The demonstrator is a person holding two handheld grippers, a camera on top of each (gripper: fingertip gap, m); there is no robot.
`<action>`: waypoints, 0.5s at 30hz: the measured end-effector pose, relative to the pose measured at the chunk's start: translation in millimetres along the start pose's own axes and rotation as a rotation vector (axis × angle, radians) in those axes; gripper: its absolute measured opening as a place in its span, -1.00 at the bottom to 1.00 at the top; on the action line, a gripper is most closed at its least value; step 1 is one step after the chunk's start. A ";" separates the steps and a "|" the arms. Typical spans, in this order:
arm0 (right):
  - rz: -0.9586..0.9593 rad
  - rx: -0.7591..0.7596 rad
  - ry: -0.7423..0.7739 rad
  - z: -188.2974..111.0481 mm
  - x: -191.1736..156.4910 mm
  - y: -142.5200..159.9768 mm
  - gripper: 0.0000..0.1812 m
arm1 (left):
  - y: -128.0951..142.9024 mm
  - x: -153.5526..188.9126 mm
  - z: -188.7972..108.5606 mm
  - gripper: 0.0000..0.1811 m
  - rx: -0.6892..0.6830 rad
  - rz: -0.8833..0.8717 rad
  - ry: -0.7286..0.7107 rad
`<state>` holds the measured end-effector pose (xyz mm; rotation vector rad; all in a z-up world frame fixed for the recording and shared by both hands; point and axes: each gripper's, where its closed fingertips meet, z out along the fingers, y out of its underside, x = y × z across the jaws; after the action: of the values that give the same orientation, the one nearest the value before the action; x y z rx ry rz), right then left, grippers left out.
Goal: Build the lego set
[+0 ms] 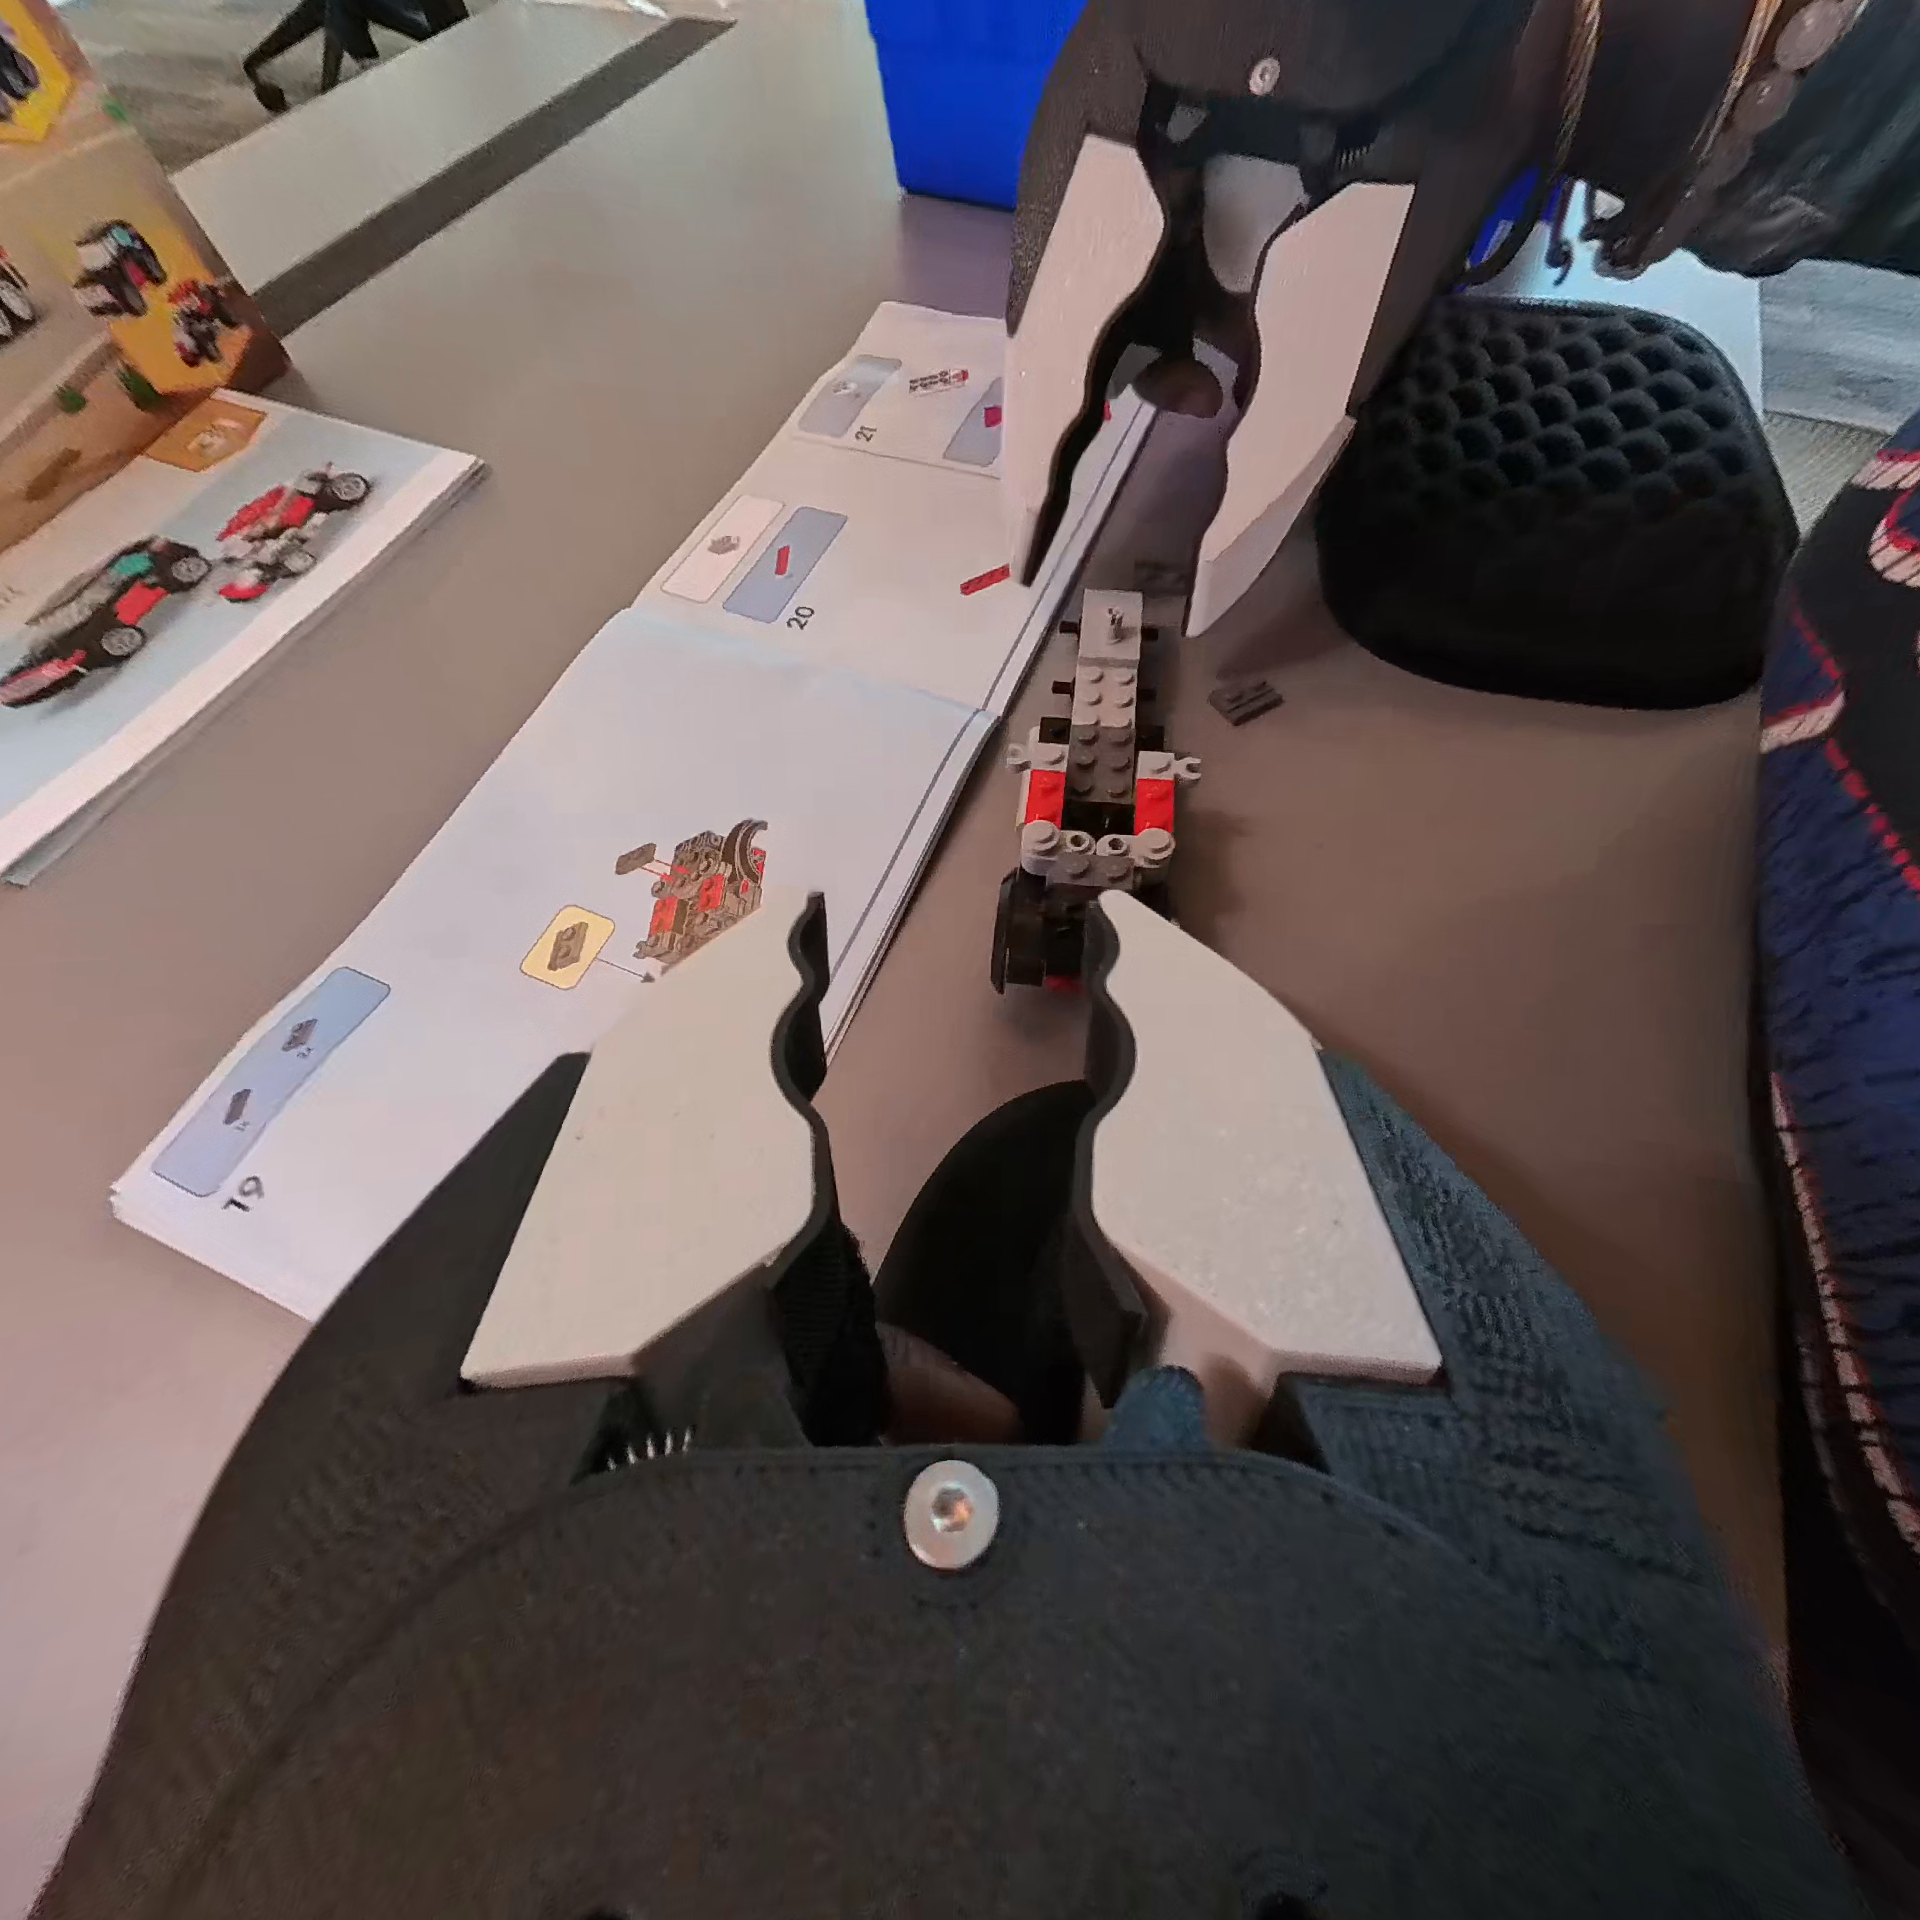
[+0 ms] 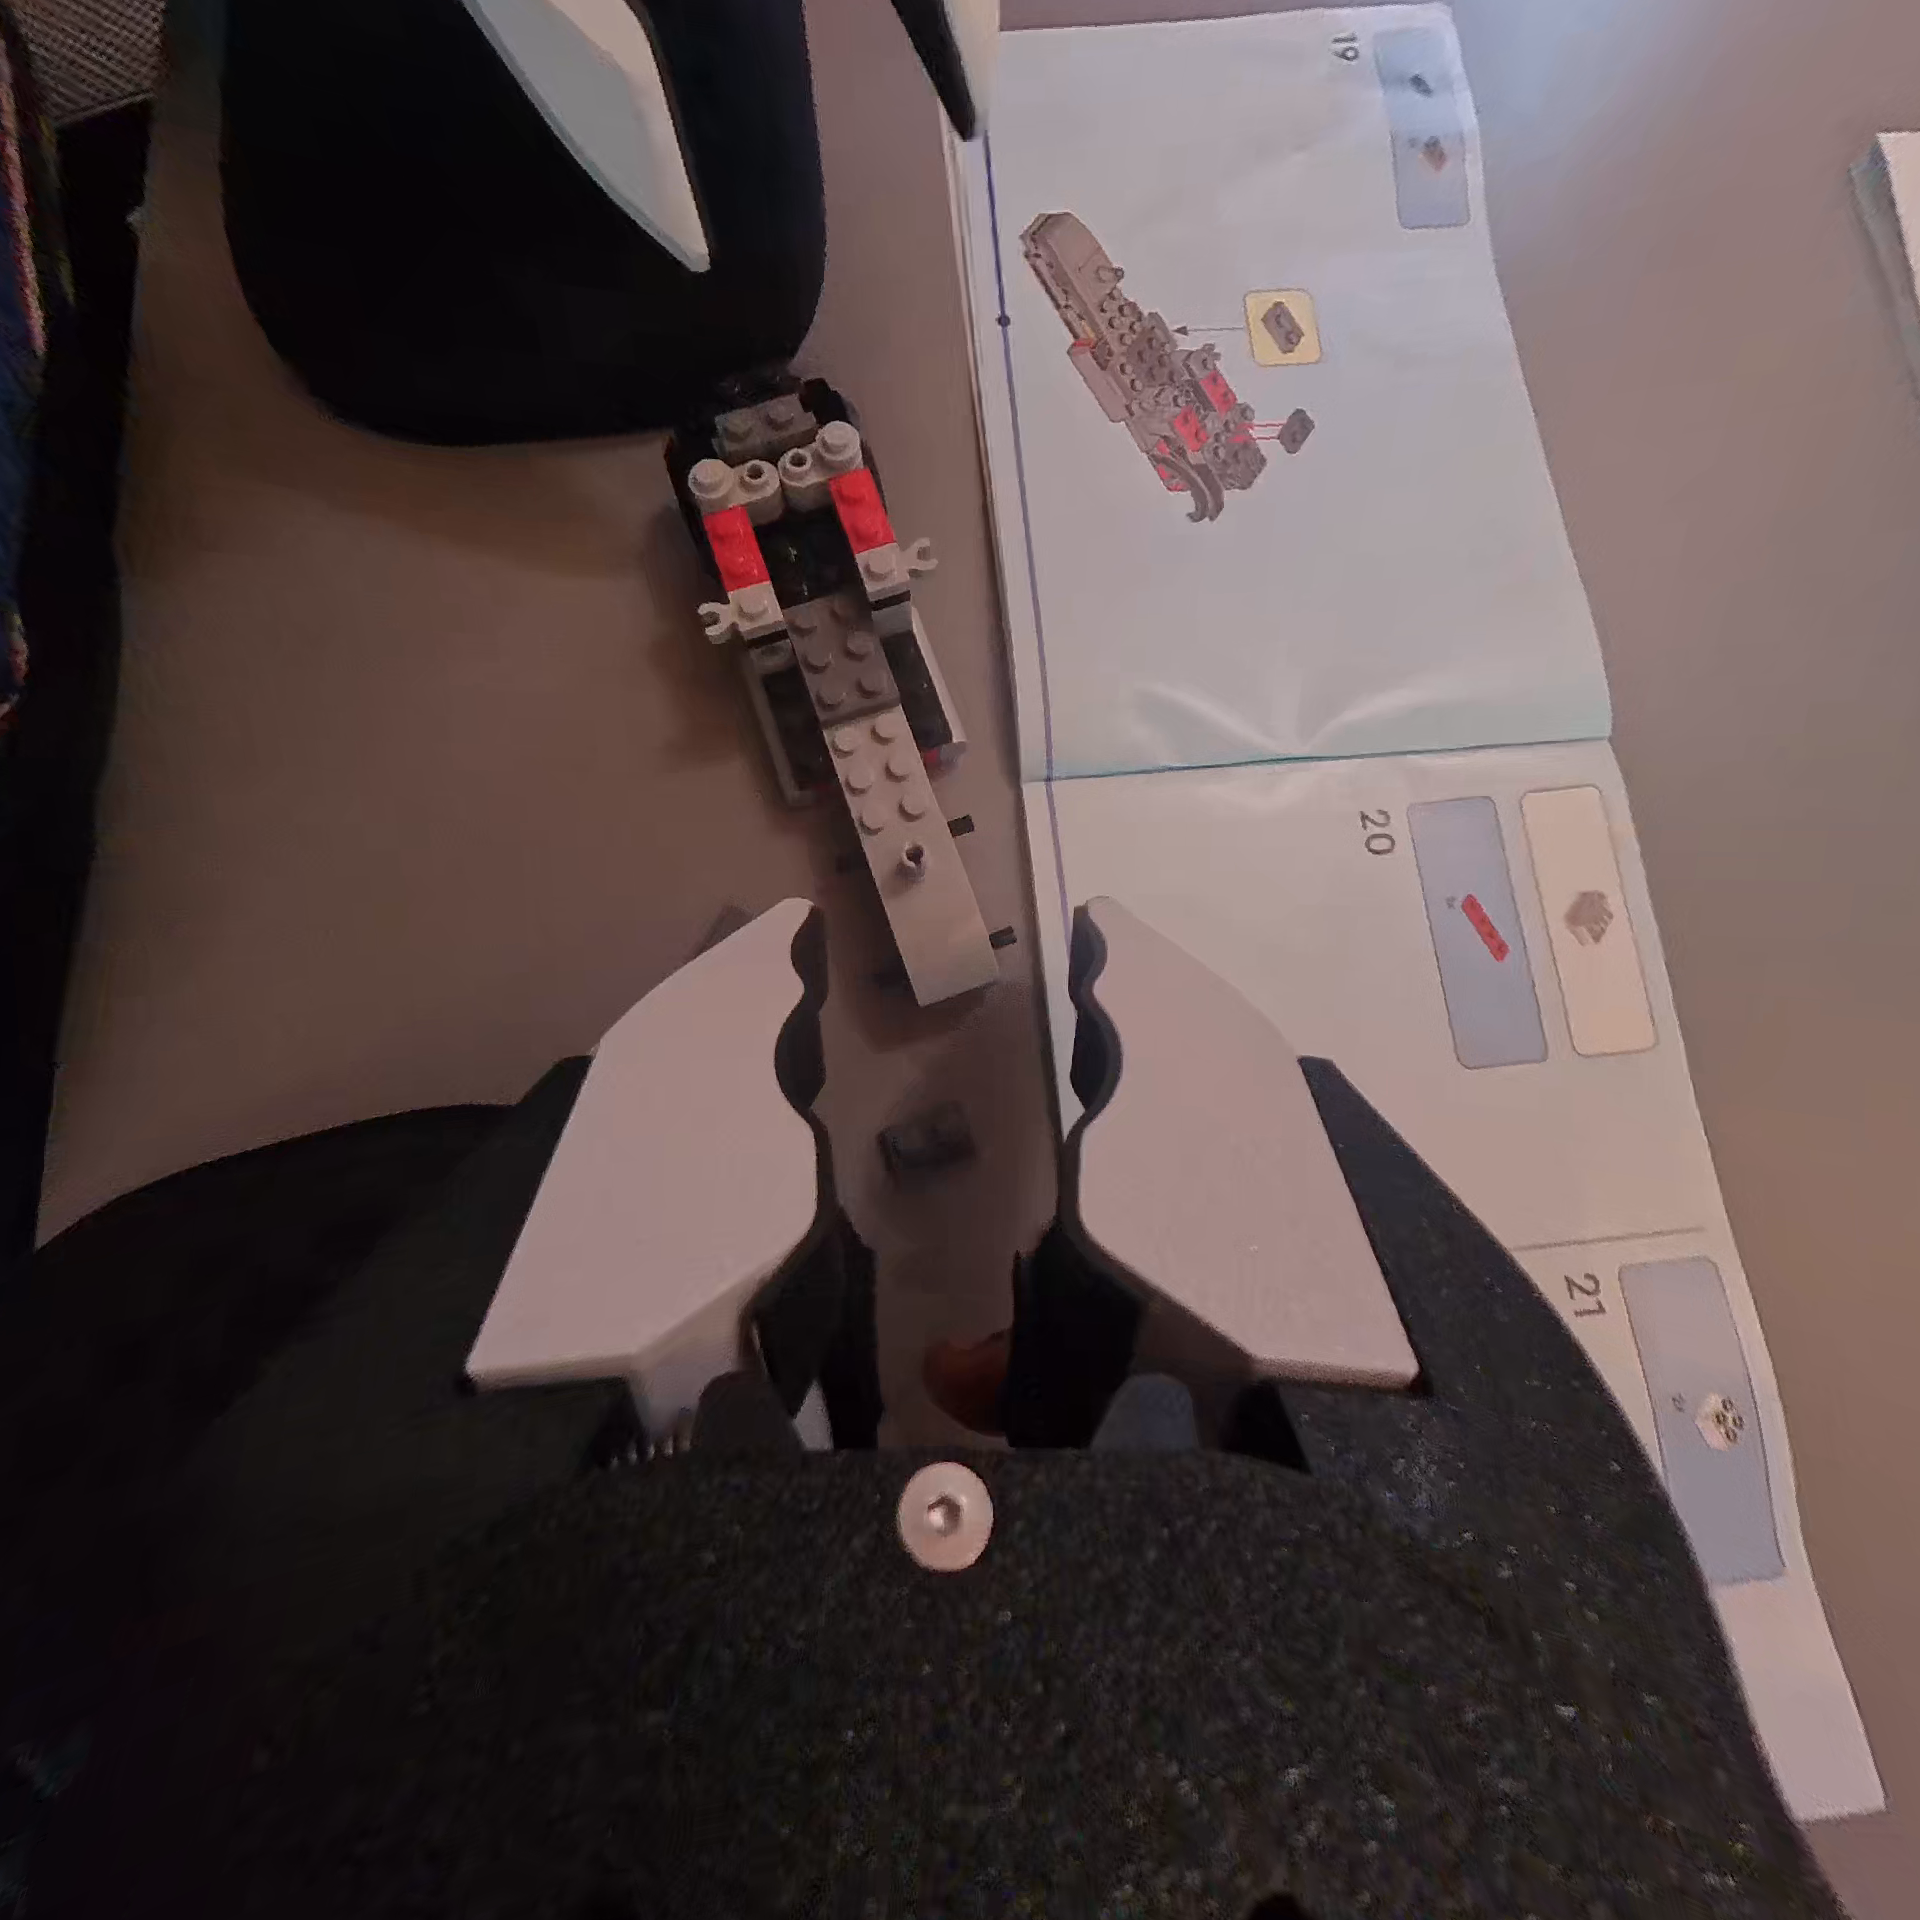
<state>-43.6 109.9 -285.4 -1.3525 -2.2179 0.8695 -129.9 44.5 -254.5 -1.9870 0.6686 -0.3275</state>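
A half-built lego model (image 1: 1101,769) in grey, black and red lies on the table beside the open instruction booklet (image 1: 727,727). It also shows in the right wrist view (image 2: 831,623). My left gripper (image 1: 961,914) is open and empty, with its right finger next to the model's near end. My right gripper (image 2: 945,914) is open and empty at the model's other end, and it shows from the left wrist view (image 1: 1117,592). A small dark grey piece (image 2: 927,1141) lies on the table between its fingers. A small red piece (image 1: 985,580) lies on the booklet by its finger.
A second booklet (image 1: 208,582) and the set's box (image 1: 94,312) lie at the far left. A black mesh pad (image 1: 1548,499) stands right of the model. A blue bin (image 1: 966,94) is at the back. The booklet's pages (image 2: 1299,520) run along the model's side. The gap from one gripper's tips to the other's is roughly 12 centimetres.
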 end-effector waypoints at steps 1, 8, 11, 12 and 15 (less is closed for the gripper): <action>0.002 -0.004 -0.015 1.9 -1.2 -0.1 -0.50 | 1.0 -0.3 0.7 -0.47 -0.007 -0.015 0.009; 0.118 0.140 -0.084 -8.9 4.3 -29.9 -0.49 | 0.3 -3.5 -0.3 -0.47 0.016 -0.118 0.071; 0.279 0.105 0.038 -7.9 38.0 -21.6 -0.45 | -1.3 -6.5 -2.5 -0.48 0.044 -0.164 0.080; 0.324 0.055 0.090 -5.8 49.2 -11.3 -0.43 | -1.8 -6.9 -3.0 -0.48 0.050 -0.168 0.081; 0.403 -0.052 0.197 -0.6 69.0 10.1 -0.31 | -0.6 -7.1 -2.0 -0.49 0.041 -0.175 0.084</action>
<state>-67.9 175.1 -290.8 -1.8625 -1.8621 0.7701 -136.4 47.4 -252.6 -2.0052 0.5369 -0.5286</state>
